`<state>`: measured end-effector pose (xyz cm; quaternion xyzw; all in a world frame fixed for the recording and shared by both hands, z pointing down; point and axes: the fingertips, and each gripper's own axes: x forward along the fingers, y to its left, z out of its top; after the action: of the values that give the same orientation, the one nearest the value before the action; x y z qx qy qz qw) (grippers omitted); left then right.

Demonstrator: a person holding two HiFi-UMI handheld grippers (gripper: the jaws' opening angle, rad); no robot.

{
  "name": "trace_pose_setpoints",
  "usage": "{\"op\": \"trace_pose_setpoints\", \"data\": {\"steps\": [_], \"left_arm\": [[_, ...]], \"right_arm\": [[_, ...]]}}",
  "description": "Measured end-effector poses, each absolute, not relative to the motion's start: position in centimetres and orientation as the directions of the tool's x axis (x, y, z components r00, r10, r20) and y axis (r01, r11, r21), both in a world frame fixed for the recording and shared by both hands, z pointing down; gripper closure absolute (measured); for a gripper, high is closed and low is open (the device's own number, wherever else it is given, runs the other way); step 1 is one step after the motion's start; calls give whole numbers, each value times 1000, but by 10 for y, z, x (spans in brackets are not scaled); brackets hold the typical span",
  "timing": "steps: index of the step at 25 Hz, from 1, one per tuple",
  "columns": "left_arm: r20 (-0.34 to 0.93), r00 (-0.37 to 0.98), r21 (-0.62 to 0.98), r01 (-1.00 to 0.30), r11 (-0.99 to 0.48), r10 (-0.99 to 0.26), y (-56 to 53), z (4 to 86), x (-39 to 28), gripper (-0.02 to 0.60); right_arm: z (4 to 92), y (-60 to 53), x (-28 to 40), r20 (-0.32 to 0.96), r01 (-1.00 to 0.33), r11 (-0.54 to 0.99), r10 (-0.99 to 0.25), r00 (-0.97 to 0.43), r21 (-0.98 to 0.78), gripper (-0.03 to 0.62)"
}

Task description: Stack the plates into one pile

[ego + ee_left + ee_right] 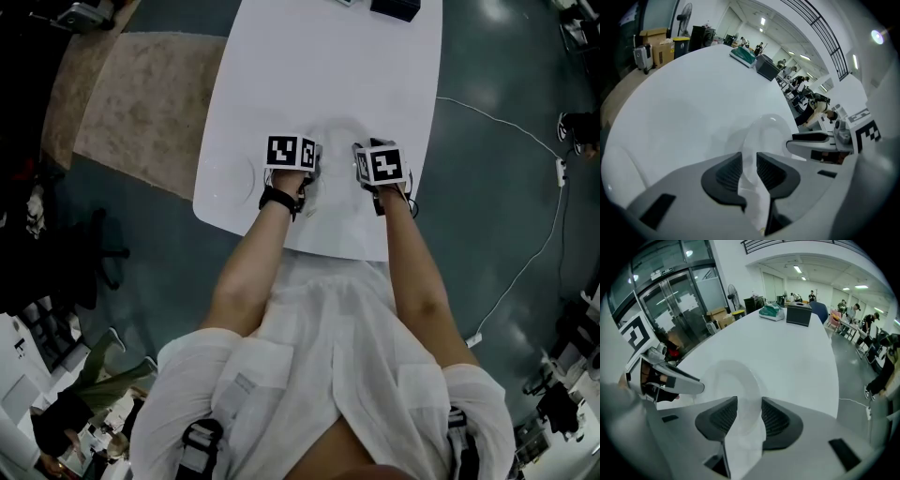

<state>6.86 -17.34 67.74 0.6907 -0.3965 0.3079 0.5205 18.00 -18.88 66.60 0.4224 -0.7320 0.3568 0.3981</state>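
Observation:
A white plate (337,139) lies on the white table (328,56) near its front edge, between my two grippers. My left gripper (314,167) reaches it from the left. In the left gripper view the plate's (766,133) near rim sits in the narrow gap of the left gripper (749,161), whose pads press on it. My right gripper (361,164) stands on the plate's right side. In the right gripper view the right gripper (749,411) stands wide, with the plate's (736,380) rim between its pads and untouched. A second white plate (230,178) lies flat to the left.
A black box (799,314) and a green object (771,311) stand at the table's far end. The table's rounded front edge (281,242) is just behind my hands. A cable (525,141) runs over the floor to the right.

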Motion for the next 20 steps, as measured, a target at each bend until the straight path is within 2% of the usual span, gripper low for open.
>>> {"op": "trace_pose_setpoints", "data": {"steps": [3, 5, 20], "left_arm": [[847, 471, 452, -882, -134, -245, -172, 677, 55, 514], [847, 467, 447, -884, -136, -254, -172, 677, 50, 517], [807, 470, 454, -881, -135, -356, -182, 648, 41, 515]], "right_arm": [[663, -191, 175, 891, -889, 438, -340, -301, -134, 467], [661, -191, 173, 891, -880, 461, -343, -298, -117, 499], [630, -200, 165, 838, -873, 480, -441, -321, -82, 507]]}}
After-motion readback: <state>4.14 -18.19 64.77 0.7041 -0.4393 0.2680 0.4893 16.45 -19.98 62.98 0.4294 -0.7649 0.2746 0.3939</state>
